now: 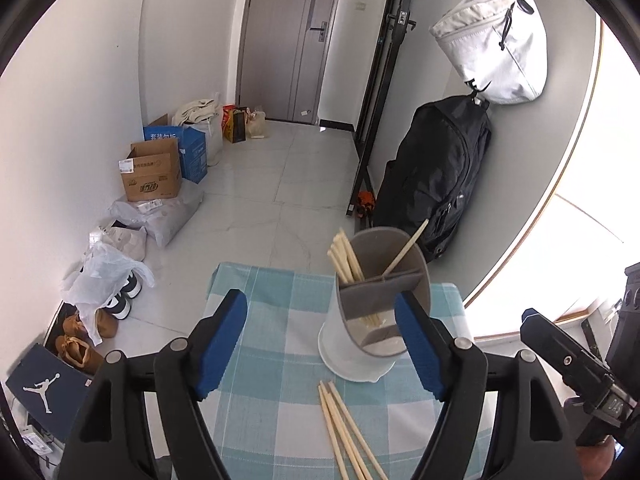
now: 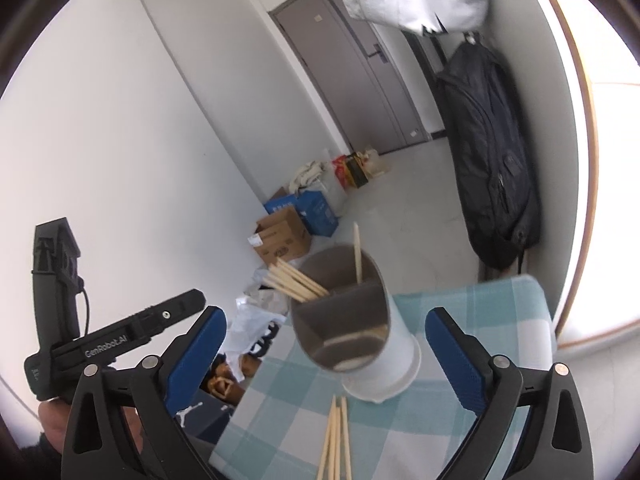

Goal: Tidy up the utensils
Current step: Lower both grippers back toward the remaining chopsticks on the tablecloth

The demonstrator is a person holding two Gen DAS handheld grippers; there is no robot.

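While both grippers hang over the checked cloth, neither one has anything in it. The left gripper (image 1: 320, 344) has its blue pads spread apart with only tablecloth between them, so it's released. In the left wrist view the utensil holder (image 1: 376, 308) stands at about 1 o'clock from the gap, with the right-hand pad (image 1: 418, 344) overlapping its lower right edge in the picture; can't tell if it really touches. The holder is a white tub with a grey divided insert. A bunch of chopsticks (image 1: 344, 258) leans out of the near left compartment toward 11 o'clock, and one single stick (image 1: 406, 250) pokes out of the far compartment toward 1 o'clock. At 6 o'clock from the gap, loose chopsticks (image 1: 348, 432) lie flat on the tablecloth (image 1: 260, 292), tips just short of the holder's base.

The right gripper (image 2: 326, 354) is also wide open, nothing pinched. From its camera the holder sits dead ahead at 12 o'clock, framed between the two pads but clear of both. The loose sticks lie at 6 o'clock, running out of the bottom of the frame, tips right beside the holder's foot.

Further out: a black backpack (image 1: 436, 176) against the wall at 1 o'clock, a white bag (image 1: 496, 40) hanging above it, cardboard boxes (image 1: 154, 176) and shoes along the left wall, a grey door (image 1: 288, 40) at the far end.
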